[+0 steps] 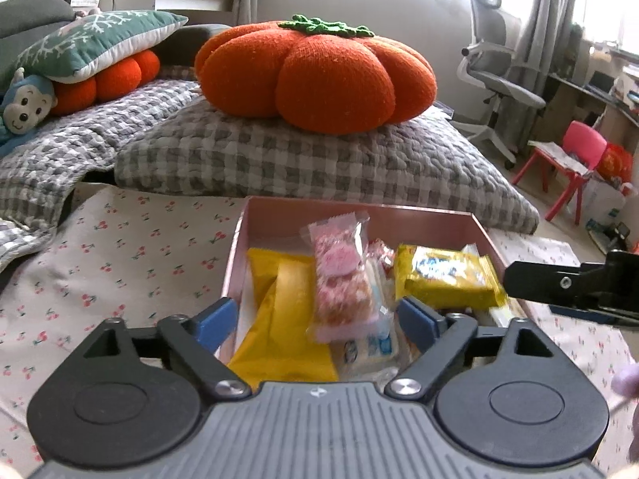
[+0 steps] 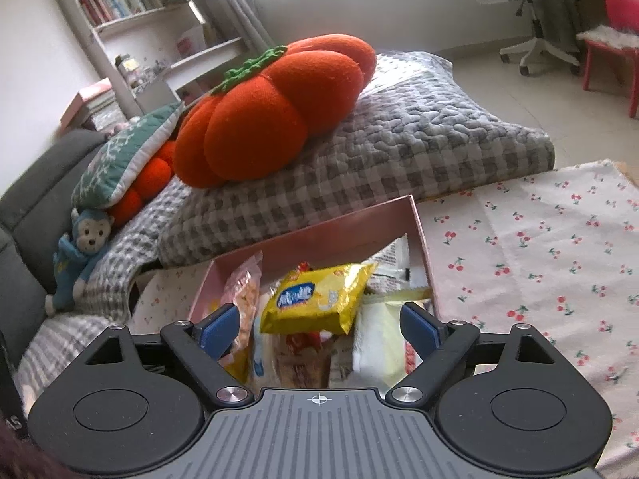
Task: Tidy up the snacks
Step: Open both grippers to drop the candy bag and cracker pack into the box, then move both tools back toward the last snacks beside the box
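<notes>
Both tongs are standing wide open and gripping nothing: I'm seeing the left gripper (image 1: 319, 319) spreading its blue pads (image 1: 217, 317) over the near end of the pink rectangular cardboard box (image 1: 359, 215), and the right gripper (image 2: 319, 323) doing the same from its own side, pads clear of every wrapper.

Snacks are lying loose in a heap inside that box. I'm looking at a clear plastic packet of pink-and-white sweets (image 1: 341, 279) leaning on top, a flat plain yellow pouch (image 1: 279, 319) under it to the left, and a glossy yellow biscuit packet with a blue label (image 1: 447, 275) resting toward the right. From the right wrist camera that yellow biscuit packet (image 2: 319, 299) is sitting straight ahead between the open jaws, just beyond the pads, with a pale cream packet (image 2: 379, 339) beside it.

The box is sitting on a white cherry-print cloth (image 1: 131, 255), in front of a grey checked quilted cushion (image 1: 303, 159) carrying an orange knitted pumpkin pillow (image 1: 315, 76).

Both grippers are tilting downward into the box; the right one's black fingertip is poking in at the left camera's right edge.
</notes>
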Tool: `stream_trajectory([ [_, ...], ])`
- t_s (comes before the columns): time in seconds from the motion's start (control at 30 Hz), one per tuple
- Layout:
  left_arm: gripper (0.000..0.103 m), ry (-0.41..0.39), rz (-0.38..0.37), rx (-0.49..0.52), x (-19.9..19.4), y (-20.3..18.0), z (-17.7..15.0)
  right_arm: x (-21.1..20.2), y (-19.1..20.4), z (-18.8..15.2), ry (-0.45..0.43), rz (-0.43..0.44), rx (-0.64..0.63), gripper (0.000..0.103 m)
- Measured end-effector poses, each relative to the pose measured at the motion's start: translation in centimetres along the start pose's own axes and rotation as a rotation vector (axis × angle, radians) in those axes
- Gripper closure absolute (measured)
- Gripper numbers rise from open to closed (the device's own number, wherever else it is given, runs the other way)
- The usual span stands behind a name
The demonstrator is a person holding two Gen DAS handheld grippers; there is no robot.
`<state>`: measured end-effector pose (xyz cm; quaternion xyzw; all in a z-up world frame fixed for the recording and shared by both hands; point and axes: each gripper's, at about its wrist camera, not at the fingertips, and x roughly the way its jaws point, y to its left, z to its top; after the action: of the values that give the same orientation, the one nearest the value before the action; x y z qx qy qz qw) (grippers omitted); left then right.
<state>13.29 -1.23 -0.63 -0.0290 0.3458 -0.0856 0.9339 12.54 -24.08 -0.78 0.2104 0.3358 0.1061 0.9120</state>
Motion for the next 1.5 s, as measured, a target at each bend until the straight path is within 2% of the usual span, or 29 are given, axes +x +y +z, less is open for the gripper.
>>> stream_trajectory([
  [0.1, 0.009, 0.009, -0.007, 0.018, -1.1, 0.4, -0.4, -0.9, 0.1, -0.5, 0.009, -0.008, -0.026, 0.013],
  [0.2, 0.006, 0.018, -0.019, 0.049, -2.0, 0.5, -0.9, -1.7, 0.0, -1.1, 0.019, -0.015, -0.036, 0.004],
  [0.4, 0.001, 0.045, -0.027, 0.107, -3.4, 0.9, -2.0, -2.9, 0.4, -2.8, 0.051, -0.040, -0.114, 0.004],
  [0.77, 0.000, 0.122, -0.037, 0.126, -4.6, 3.3, -4.6, -4.5, 0.4, -6.1, 0.058, -0.117, -0.246, 0.004],
  [1.03, 0.000, 0.155, -0.020, 0.197, -4.8, 4.0, -6.9, -4.5, 0.1, -8.4, 0.097, -0.161, -0.322, 0.004],
  [1.33, 0.001, 0.195, -0.078, 0.276, -4.8, 3.8, -9.4, -4.5, 0.0, -10.4, 0.144, -0.152, -0.382, 0.004],
  [1.5, 0.002, 0.171, -0.122, 0.367, -4.5, 2.7, -9.9, -4.1, 0.0, -10.6, 0.168, -0.157, -0.384, 0.004],
])
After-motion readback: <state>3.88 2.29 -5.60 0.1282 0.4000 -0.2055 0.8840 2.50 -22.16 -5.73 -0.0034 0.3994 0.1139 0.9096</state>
